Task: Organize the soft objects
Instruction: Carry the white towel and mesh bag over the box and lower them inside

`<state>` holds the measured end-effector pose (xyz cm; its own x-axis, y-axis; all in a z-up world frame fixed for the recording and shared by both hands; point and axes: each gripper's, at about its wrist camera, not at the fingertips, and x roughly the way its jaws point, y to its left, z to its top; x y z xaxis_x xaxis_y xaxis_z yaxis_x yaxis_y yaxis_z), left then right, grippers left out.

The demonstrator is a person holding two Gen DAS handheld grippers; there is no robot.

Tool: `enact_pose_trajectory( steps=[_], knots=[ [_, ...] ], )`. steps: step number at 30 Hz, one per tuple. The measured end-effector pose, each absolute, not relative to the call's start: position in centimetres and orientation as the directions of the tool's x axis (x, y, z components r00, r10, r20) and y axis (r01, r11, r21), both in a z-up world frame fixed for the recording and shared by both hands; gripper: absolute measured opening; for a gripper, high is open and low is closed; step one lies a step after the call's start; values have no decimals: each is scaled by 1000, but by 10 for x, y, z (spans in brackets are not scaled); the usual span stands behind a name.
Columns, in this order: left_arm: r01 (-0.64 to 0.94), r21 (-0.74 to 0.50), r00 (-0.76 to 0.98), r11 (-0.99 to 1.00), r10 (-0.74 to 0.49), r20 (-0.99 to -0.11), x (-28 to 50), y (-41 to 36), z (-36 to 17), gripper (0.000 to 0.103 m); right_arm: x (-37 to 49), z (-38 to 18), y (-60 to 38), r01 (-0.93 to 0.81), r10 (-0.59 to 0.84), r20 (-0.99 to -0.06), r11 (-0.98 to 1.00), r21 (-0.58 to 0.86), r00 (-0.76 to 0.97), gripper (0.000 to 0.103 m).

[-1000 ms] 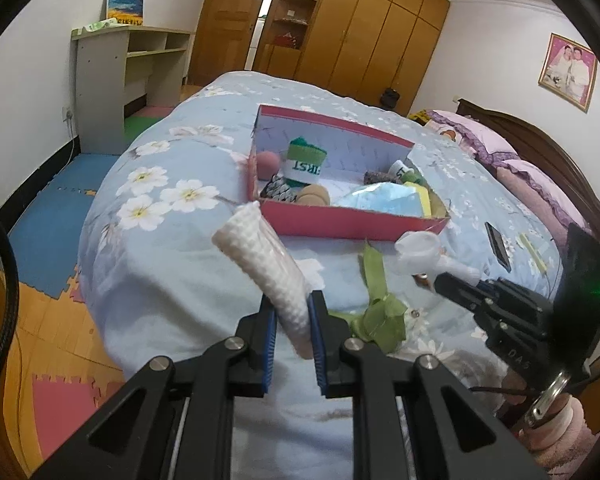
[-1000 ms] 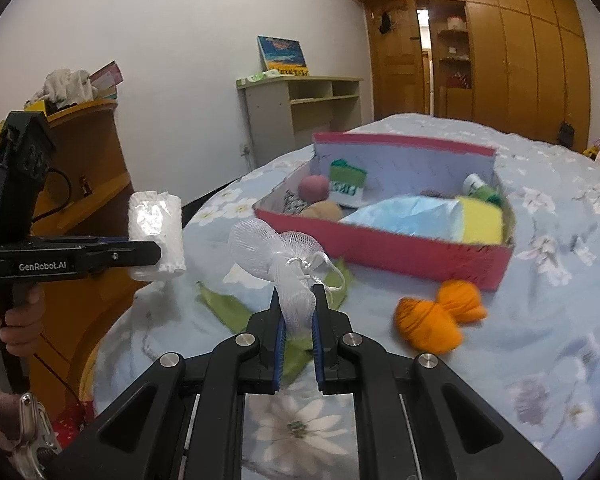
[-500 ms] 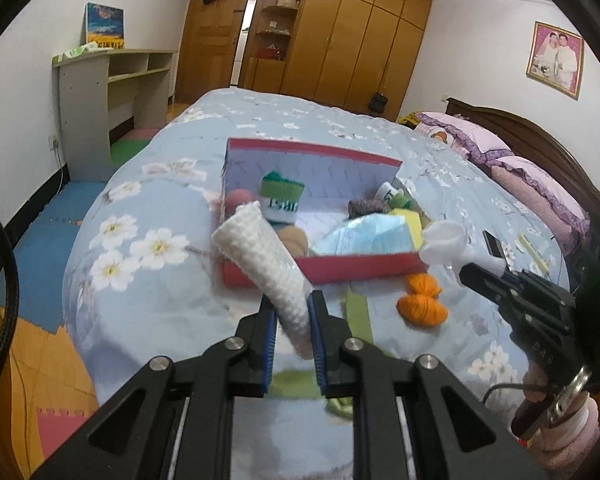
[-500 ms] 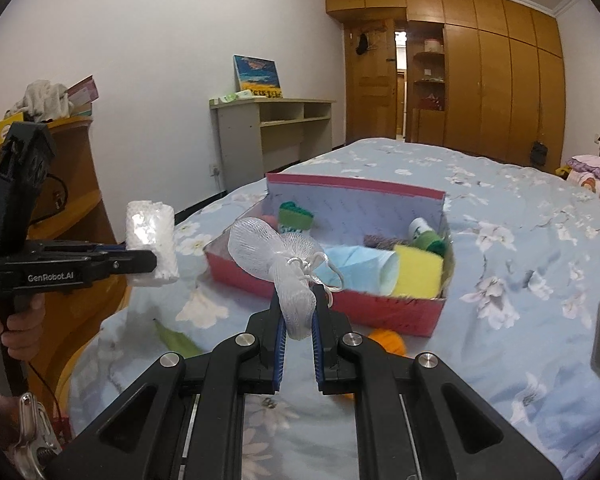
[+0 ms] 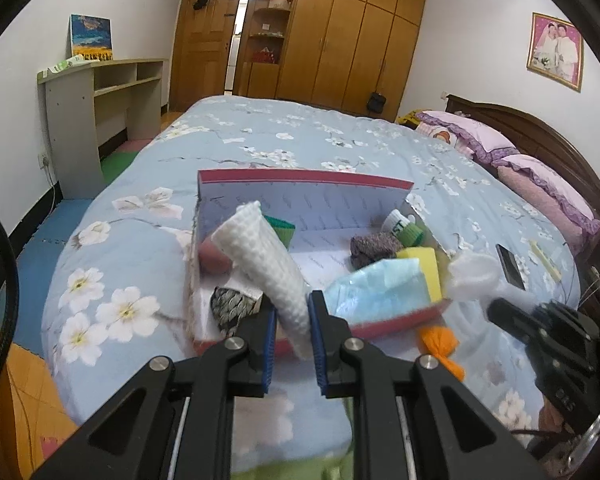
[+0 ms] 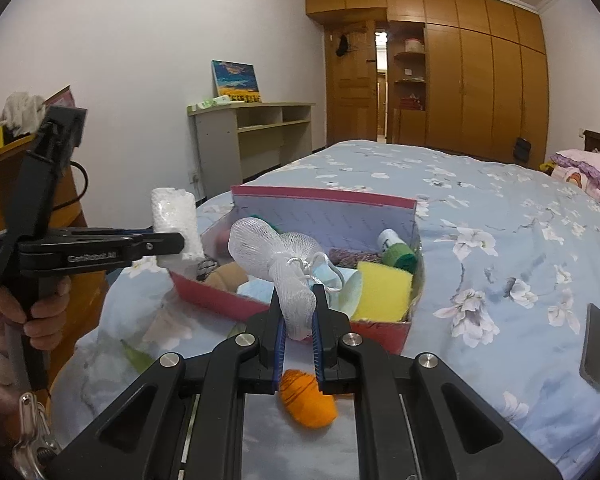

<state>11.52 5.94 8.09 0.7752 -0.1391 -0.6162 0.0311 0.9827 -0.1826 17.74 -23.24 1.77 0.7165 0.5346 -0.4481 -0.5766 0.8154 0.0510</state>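
Observation:
A red cardboard box (image 5: 400,322) (image 6: 220,300) sits on the bed, holding several soft items: a yellow sponge (image 6: 384,290), a blue face mask (image 5: 376,288), rolled socks (image 5: 374,246). My left gripper (image 5: 293,322) is shut on a white foam-net roll (image 5: 264,256), held over the box's near left corner; it also shows in the right wrist view (image 6: 176,224). My right gripper (image 6: 298,318) is shut on a white mesh bath pouf (image 6: 268,250), held above the box's near wall; it also shows in the left wrist view (image 5: 474,276). An orange yarn bundle (image 6: 308,400) (image 5: 440,344) lies on the bed in front of the box.
A black phone (image 6: 596,346) lies on the bedspread to the right. A green cloth (image 5: 292,470) lies at the bed's near edge. Pink pillows (image 5: 540,184) and a wooden headboard stand at the far right. A desk (image 5: 96,108) stands by the left wall.
Both grippers have moved forward toward the box with their objects still held. The box and the orange yarn now appear closer, and the green cloth has slid below the left gripper.

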Motion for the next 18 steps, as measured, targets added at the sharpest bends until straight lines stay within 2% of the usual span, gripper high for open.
enact_pose_trajectory(
  steps=[7,13,15,18],
  knots=[
    [9,-201,752,980,-139,-645,156,56,65,17,191,11,-237,-560,529,-454,825,77,717,12],
    [-17,-168,733,986,-102,-672,176,49,50,17,196,6,-239,-549,518,-461,832,78,720,12],
    [-24,-166,726,986,-97,-681,179,49,47,20,199,4,-241,-546,518,-464,834,84,719,12],
    [-36,-155,723,987,-82,-686,179,50,43,31,200,3,-242,-541,516,-466,836,91,719,12]
  ],
)
